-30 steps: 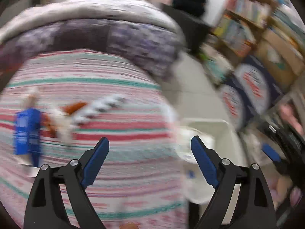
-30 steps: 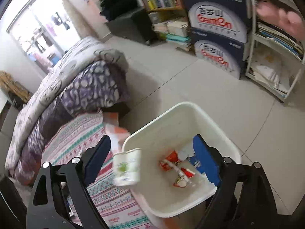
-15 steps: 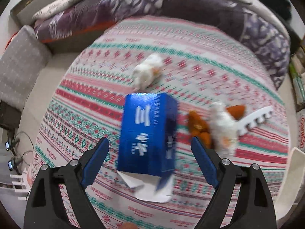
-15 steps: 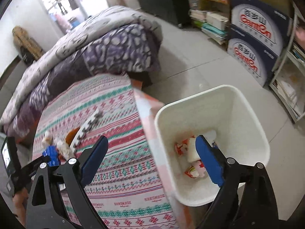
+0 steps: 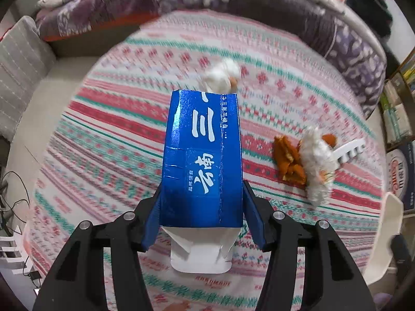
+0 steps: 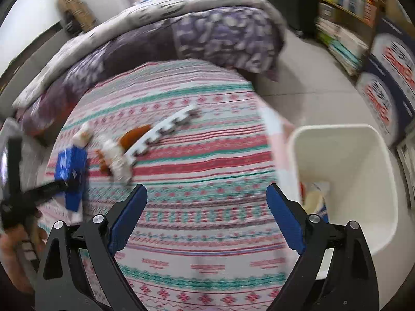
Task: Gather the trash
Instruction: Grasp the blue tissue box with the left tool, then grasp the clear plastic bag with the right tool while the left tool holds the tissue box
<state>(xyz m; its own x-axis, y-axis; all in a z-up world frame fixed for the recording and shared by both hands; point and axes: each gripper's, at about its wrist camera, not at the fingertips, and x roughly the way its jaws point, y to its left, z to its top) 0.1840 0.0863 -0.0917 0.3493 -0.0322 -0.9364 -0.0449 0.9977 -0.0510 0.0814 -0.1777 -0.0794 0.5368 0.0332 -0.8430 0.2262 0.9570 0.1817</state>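
Observation:
A blue carton (image 5: 202, 150) with white lettering lies on the striped cloth (image 5: 116, 142), its torn white flap toward me. My left gripper (image 5: 202, 189) points steeply down over it, jaws closing, and the blue pads sit against both sides of the carton. In the right wrist view the carton (image 6: 70, 165) shows at far left with the left gripper's black finger on it. My right gripper (image 6: 206, 191) hangs open and empty over the cloth. The white bin (image 6: 363, 142) stands at the right with wrappers inside.
A crumpled tissue (image 5: 220, 75), orange peel (image 5: 285, 158), a white fluffy wad (image 5: 316, 160) and a toothed foam strip (image 5: 350, 151) lie on the cloth. A folded purple quilt (image 5: 259, 5) lies behind. Printed boxes (image 6: 389, 77) and bookshelves stand at the right.
My left gripper swung from the bin side to the carton and narrowed its jaws onto it. My right gripper swung left from above the bin to over the cloth.

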